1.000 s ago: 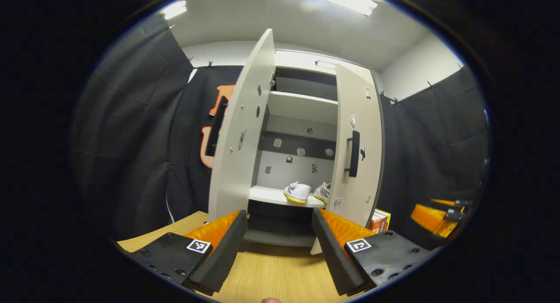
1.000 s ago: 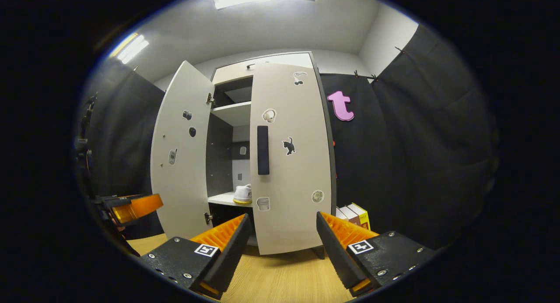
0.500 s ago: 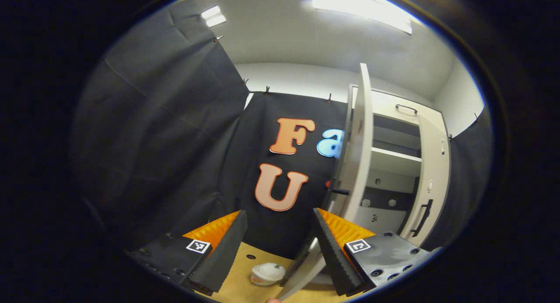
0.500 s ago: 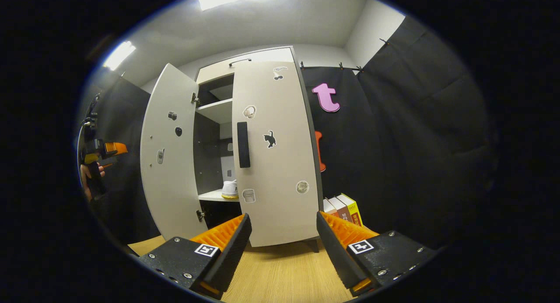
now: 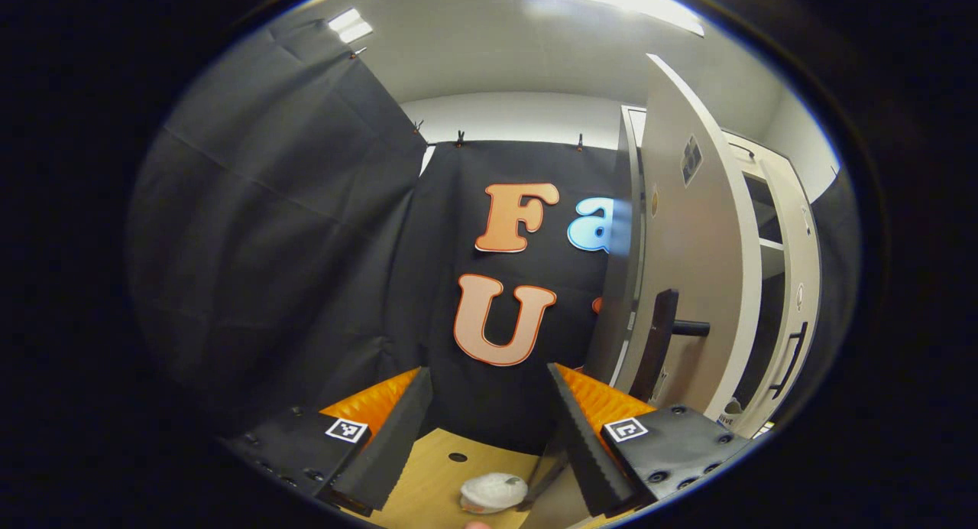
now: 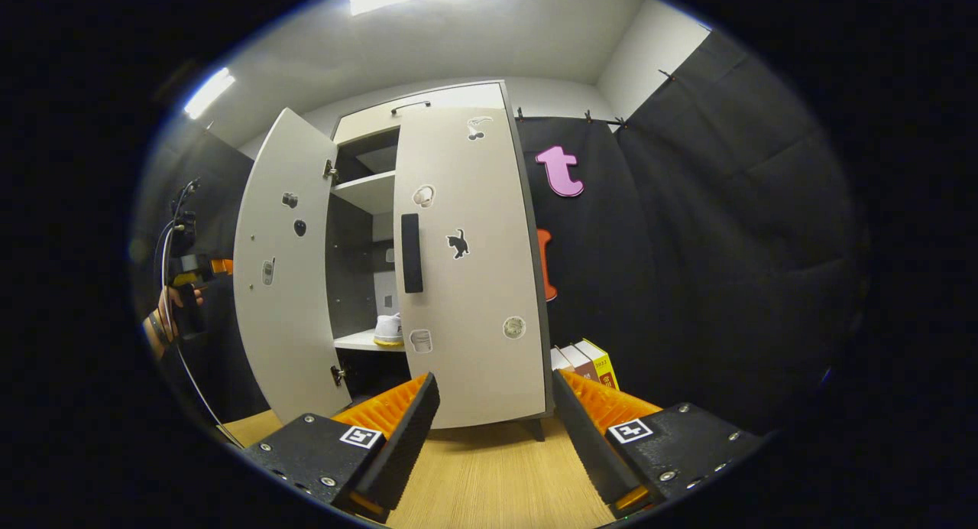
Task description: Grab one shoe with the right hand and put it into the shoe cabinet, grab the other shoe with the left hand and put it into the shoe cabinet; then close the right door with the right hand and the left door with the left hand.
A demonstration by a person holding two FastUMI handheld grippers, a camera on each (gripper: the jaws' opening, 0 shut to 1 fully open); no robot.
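Observation:
In the right gripper view the pale shoe cabinet (image 6: 458, 101) stands on the wooden floor. Its right door (image 6: 470, 284) is nearly closed and its left door (image 6: 275, 284) swings wide open. A white shoe (image 6: 388, 329) rests on the lower shelf in the gap between them. My right gripper (image 6: 493, 430) is open and empty, low in front of the right door. The left gripper (image 6: 187, 273), held by a hand, is out beyond the left door. In the left gripper view my left gripper (image 5: 485, 437) is open, just left of the left door (image 5: 691, 284) and its dark handle (image 5: 661, 345).
Several books (image 6: 584, 365) stand against the cabinet's right side. A small white lidded cup (image 5: 493, 492) sits on the wooden floor (image 5: 428, 483) between my left fingers, near a small hole. Black cloth walls close in on both sides.
My left gripper has swung leftward off the cabinet interior and round to the outer side of the left door. The right door has come nearer to closed, and the right view shifted slightly.

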